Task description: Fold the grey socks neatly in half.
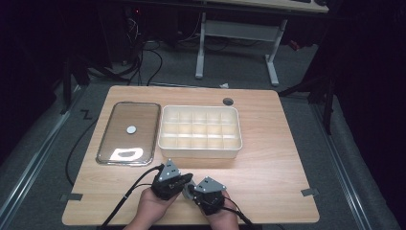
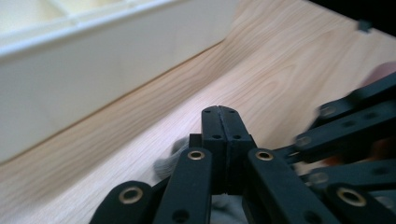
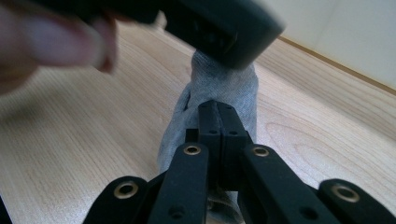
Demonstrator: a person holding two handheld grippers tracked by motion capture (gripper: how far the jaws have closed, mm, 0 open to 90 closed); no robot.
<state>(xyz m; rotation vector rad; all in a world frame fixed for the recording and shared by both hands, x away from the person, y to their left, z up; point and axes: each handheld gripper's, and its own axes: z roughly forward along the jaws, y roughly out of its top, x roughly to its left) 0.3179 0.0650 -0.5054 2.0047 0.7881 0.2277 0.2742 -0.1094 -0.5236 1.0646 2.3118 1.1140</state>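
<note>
Wooden surface [image 1: 268, 158], wide and light brown. On it, toward the back, a big cream box [image 1: 199, 149] split into many little squares. Just left of the box, a clear flat lid [image 1: 128, 132] with a small round knob. At the near edge, two hands side by side, each with a black gripper. Left gripper [image 1: 187, 178] tipped toward the right one, fingers [image 2: 212, 122] pressed tight together. Right gripper [image 1: 191, 192] close beside it, fingers [image 3: 210, 122] squeezed tight too. Between the two, a small grey sock [image 3: 219, 88], soft and bunched up, lying on the wood under both grippers. Hard to tell if the sock is pinched.
</note>
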